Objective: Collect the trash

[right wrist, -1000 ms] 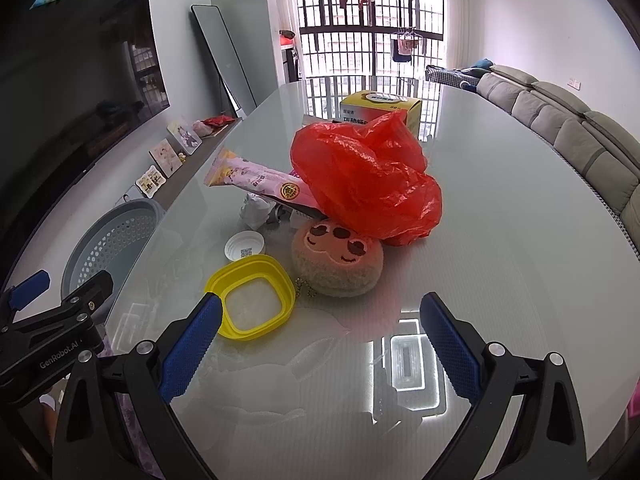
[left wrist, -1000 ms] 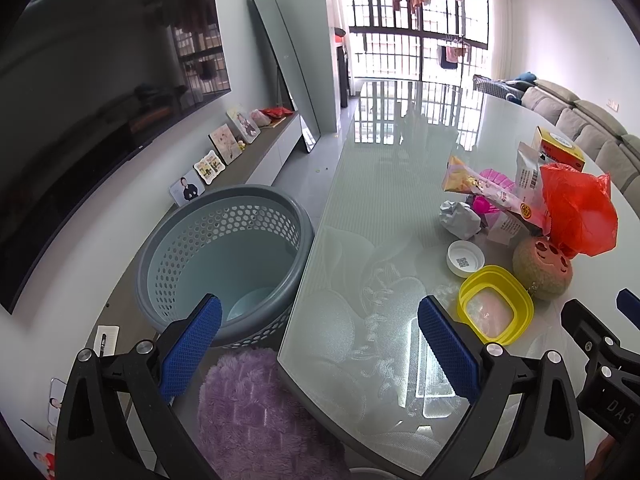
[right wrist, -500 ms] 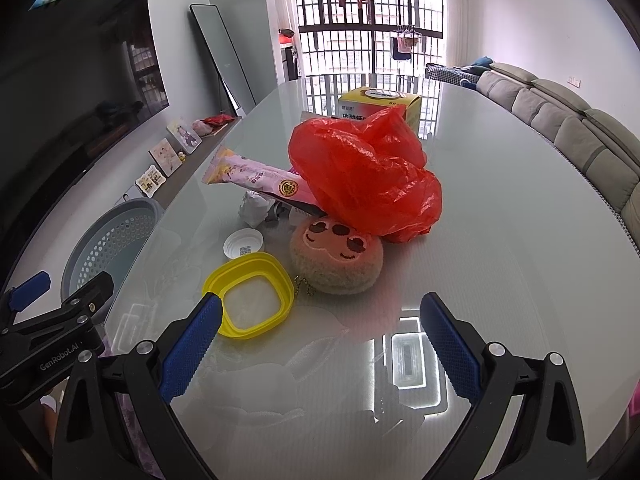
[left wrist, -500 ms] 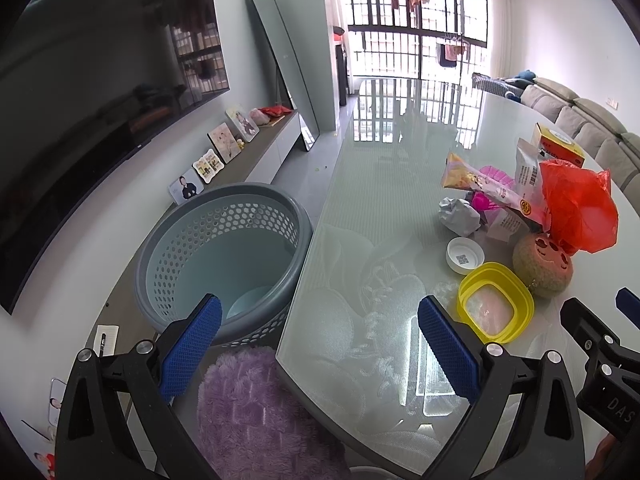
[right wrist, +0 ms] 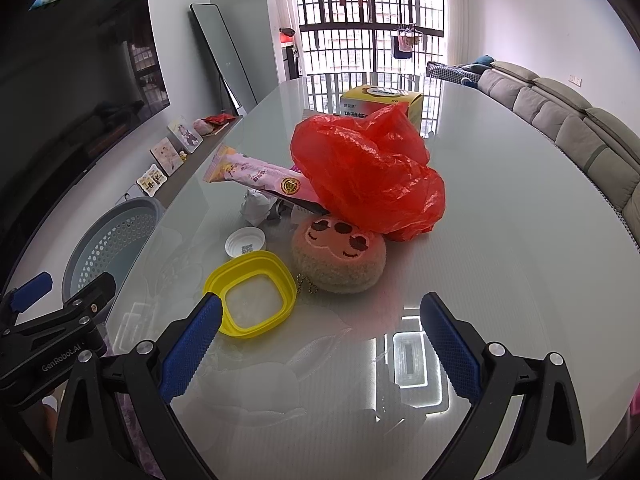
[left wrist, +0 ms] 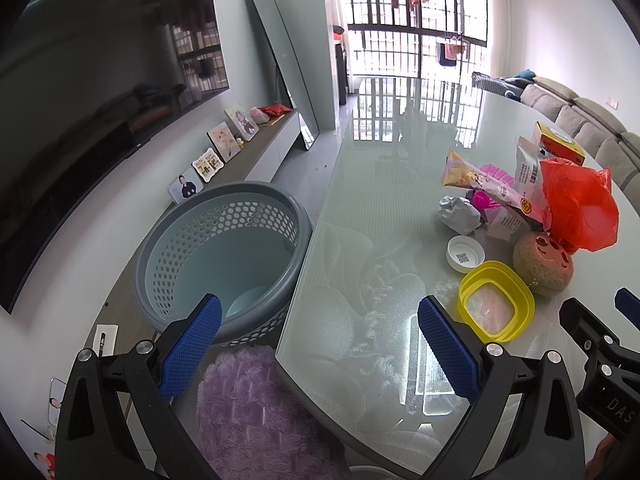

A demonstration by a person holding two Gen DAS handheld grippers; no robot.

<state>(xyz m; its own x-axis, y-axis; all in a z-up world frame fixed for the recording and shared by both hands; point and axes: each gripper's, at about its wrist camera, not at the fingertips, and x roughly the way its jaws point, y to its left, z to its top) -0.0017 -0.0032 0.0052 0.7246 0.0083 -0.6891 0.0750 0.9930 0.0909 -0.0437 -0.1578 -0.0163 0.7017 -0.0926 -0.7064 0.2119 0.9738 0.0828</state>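
A pile of trash lies on the glass table (right wrist: 500, 240): a red plastic bag (right wrist: 368, 176), a pink snack wrapper (right wrist: 260, 176), crumpled grey paper (left wrist: 458, 214), a white cap (right wrist: 245, 242) and a yellow lid (right wrist: 252, 292). A round plush toy (right wrist: 338, 258) sits in front of the bag. A grey perforated basket (left wrist: 224, 256) stands on the floor left of the table. My left gripper (left wrist: 320, 344) is open and empty over the table's near left edge. My right gripper (right wrist: 320, 340) is open and empty just short of the yellow lid and the plush.
A yellow box (right wrist: 380, 100) stands behind the bag. A purple fluffy cushion (left wrist: 256, 412) lies below the table's near edge. A TV (left wrist: 80, 120), a low cabinet with photo frames (left wrist: 224, 144) and a leaning mirror (left wrist: 284, 68) line the left wall. A sofa (right wrist: 580, 128) runs along the right.
Both grippers have moved slightly forward toward the pile; the trash sits a little closer in the right wrist view. Both stay open and empty.
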